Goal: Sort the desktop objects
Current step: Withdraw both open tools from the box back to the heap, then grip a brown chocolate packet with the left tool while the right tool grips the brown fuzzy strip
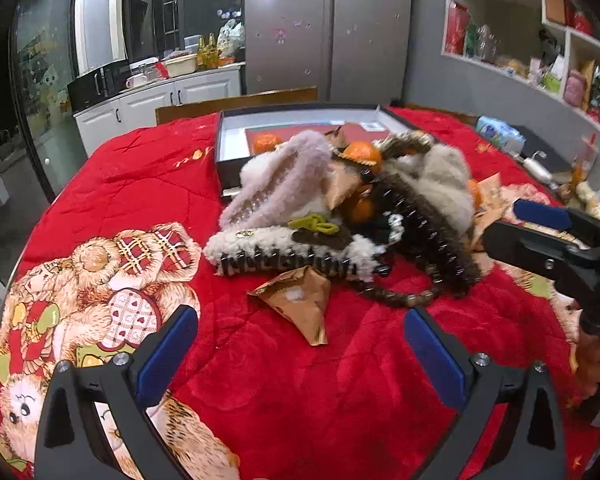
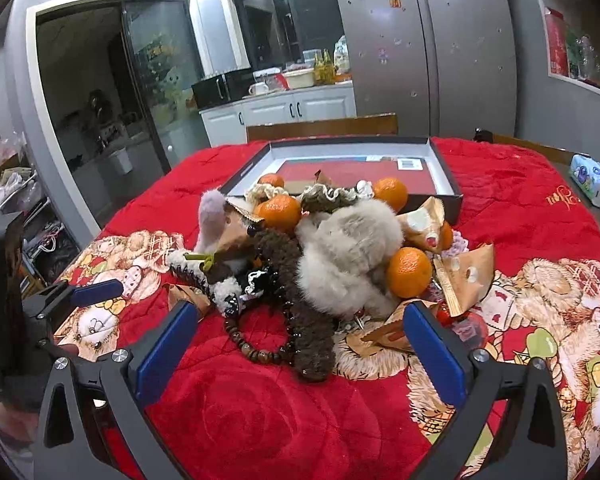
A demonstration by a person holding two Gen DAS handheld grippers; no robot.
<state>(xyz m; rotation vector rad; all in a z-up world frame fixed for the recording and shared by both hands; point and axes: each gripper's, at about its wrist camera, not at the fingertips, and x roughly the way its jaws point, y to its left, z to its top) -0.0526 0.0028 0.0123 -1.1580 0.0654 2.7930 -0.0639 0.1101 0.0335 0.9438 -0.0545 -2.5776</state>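
Observation:
A heap sits mid-table: a pink fuzzy hair claw (image 1: 276, 180), a white fuzzy claw (image 1: 284, 252), a brown fuzzy claw (image 2: 304, 312), a beige fuzzy claw (image 2: 348, 252), several oranges (image 2: 408, 272), a bead bracelet (image 2: 256, 350) and crumpled gold wrappers (image 1: 300, 300). Behind it lies an open dark box (image 1: 228, 148) with one orange inside. My left gripper (image 1: 300, 356) hovers open just short of a gold wrapper, nothing between its pads. My right gripper (image 2: 298, 356) is open too, in front of the bracelet and brown claw. Each gripper shows at the edge of the other's view.
A red quilt with bear prints (image 2: 260, 420) covers the table. A tissue pack (image 2: 592, 180) and a white bottle (image 1: 536, 168) lie at the right edge. A wooden chair back (image 1: 236, 102) stands beyond the box, and a shelf lines the right wall.

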